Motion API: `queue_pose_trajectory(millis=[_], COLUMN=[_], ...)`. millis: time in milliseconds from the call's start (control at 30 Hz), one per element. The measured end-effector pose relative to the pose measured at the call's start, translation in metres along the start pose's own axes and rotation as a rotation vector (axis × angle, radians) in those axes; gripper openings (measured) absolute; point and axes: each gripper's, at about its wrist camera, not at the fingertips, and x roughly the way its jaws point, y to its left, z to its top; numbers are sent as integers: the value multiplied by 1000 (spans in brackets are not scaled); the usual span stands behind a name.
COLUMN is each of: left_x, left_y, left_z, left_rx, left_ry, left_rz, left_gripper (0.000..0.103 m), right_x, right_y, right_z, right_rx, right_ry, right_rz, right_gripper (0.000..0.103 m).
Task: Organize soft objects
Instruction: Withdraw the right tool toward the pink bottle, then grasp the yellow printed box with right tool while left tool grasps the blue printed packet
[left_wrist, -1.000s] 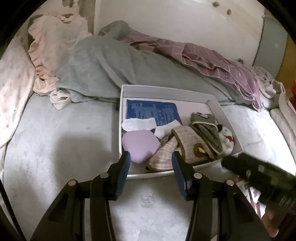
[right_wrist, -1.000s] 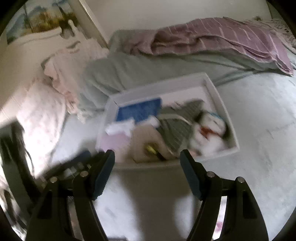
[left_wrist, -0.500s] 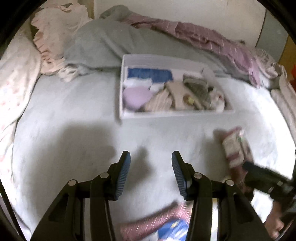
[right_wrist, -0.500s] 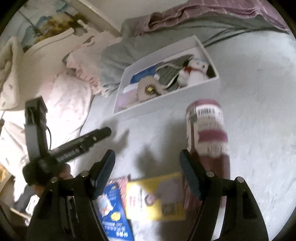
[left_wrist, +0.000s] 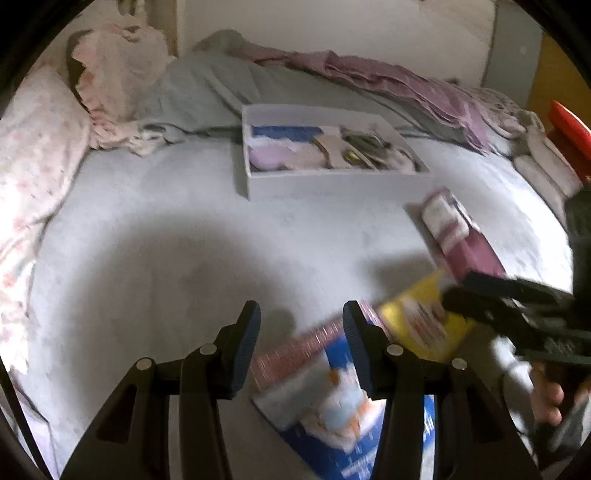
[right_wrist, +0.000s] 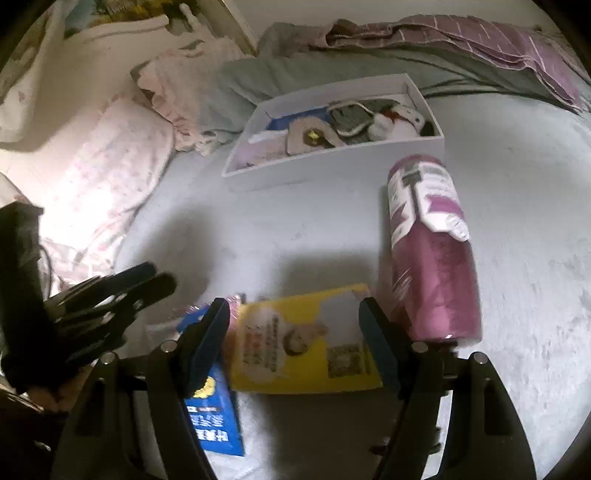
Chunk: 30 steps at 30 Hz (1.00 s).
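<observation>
While the white box (right_wrist: 332, 168) sits on the bed (right_wrist: 517, 229) with soft things already inside it, three packs lie loose on the near side of the box, toward the camera. The purple roll (right_wrist: 430, 251) is the closest to the box, just in front of its right corner, lying flat and not touching it. The yellow pack (right_wrist: 303, 347) is farther from the box, and the blue pack (right_wrist: 212, 421) is farthest, with its edge tucked a little under the yellow one. A thin pink pack (left_wrist: 295, 349) peeks out beside the blue one.

The right gripper (right_wrist: 293, 341) hangs over the yellow pack with its fingers spread wide, one on each side, and nothing pinched. The left gripper (left_wrist: 301, 345) hangs over the blue pack, fingers spread too, holding nothing.

This looks like the reaching step: both hands are coming in for the next soft thing to put away. The next move probably needs one gripper to go lower, get its fingers around the edges of one pack, and squeeze. The flat packs lie tight on the bed, so a finger may need to slip under an edge. The overlap could drag the blue pack along.

Behind the box are a grey blanket (left_wrist: 207, 92) and pink pillows (right_wrist: 110, 173).
</observation>
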Motion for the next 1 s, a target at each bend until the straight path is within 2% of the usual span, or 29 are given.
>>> queue_pose_trajectory(millis=[100,200,267,300,400,567,667,733,867,933,967,1000], left_x=[0,-3,-7,-8,-13,-16,-10,-10,-5,-3,-3,-3], left_y=[1,4,7,8,8,6,4,1,-7,-16,-22,-27], left_z=[-14,-26,-32,-36,-48,-71,-83,-85,-85,-84,-84,-84], left_rx=[-12,-57,-87,-96,-116,-170,-215,-219,-207,-156,-127,-107], left_ry=[23,45,55,60,82,145,198,199,217,232,238,239], left_rz=[-32,-54,-66,-69,-42,-24,-75,-89,-127,-90,-83,-89], left_gripper=[46,46,54,62,64,64,65,68,68,67,64,56], right_x=[5,5,3,4,9,17,24,26,29,31,32,33], right_y=[-8,-19,-18,-16,-8,10,17,19,20,21,21,23], right_z=[-4,-7,-8,-10,-14,-23,-28,-30,-31,-32,-33,-34], right_rx=[4,38,28,23,6,-90,-151,-164,-180,-188,-196,-208], right_ry=[16,29,22,22,35,35,64,75,82,93,95,97], right_rz=[-36,-34,-31,-19,10,-85,-130,-131,-137,-150,-158,-171], right_gripper=[73,73,80,83,87,93,97,99,102,102,102,102])
